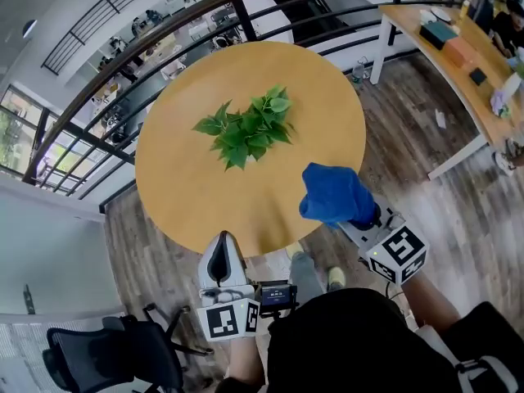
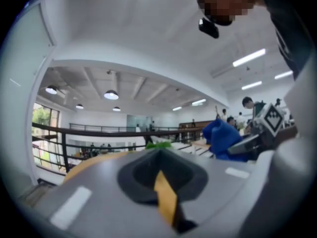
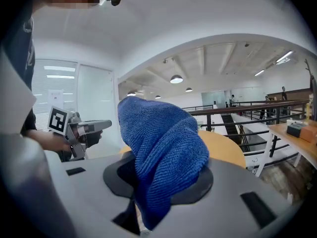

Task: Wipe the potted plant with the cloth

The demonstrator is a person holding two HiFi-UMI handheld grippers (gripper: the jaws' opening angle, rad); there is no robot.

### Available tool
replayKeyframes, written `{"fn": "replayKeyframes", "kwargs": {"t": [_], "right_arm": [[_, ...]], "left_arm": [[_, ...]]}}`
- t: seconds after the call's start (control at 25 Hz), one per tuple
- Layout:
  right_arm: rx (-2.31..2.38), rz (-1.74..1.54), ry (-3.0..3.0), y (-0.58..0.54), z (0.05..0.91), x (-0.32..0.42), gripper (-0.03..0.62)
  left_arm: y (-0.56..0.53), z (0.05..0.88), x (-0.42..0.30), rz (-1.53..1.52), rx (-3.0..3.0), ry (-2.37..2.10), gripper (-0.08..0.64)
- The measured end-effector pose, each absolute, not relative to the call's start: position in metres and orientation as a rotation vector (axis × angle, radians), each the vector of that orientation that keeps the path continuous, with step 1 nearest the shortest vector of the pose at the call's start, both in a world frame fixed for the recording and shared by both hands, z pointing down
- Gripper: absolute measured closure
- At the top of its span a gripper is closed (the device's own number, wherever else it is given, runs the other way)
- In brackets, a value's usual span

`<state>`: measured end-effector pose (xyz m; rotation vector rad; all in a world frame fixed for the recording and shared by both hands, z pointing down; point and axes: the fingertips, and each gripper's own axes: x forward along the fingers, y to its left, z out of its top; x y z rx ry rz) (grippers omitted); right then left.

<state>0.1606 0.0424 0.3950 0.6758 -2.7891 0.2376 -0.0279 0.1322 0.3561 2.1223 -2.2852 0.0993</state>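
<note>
Left gripper (image 1: 223,248): fingers together, empty, short of the round wooden table (image 1: 180,195). Green leafy potted plant (image 1: 246,129) stands mid-table, apart from both grippers. Right gripper (image 1: 364,219): fingers clamped on the blue terry cloth (image 1: 334,192) at the table's near edge. Judged step: approach; next, carry the cloth forward onto the leaves

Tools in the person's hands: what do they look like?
The left tool and right tool are light grey with black hollows. Each carries a white cube with black square markers. The left shows a yellow strip. The person wears a black top.
</note>
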Motion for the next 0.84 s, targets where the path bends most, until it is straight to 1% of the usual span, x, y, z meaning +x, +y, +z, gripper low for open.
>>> {"fn": "replayKeyframes", "kwargs": {"t": [0.12, 0.32, 0.84], "right_arm": [[0.638, 0.209, -2.813, 0.063, 0.389, 0.168, 0.457], [0.59, 0.199, -2.833, 0.086, 0.389, 0.172, 0.457], [0.505, 0.157, -2.854, 0.1, 0.386, 0.168, 0.457]], "left_arm": [[0.151, 0.345, -0.006, 0.101, 2.112, -2.309, 0.56], [0.173, 0.334, 0.007, 0.096, 2.095, -2.34, 0.56], [0.193, 0.319, 0.011, 0.071, 2.073, -2.386, 0.56]]}}
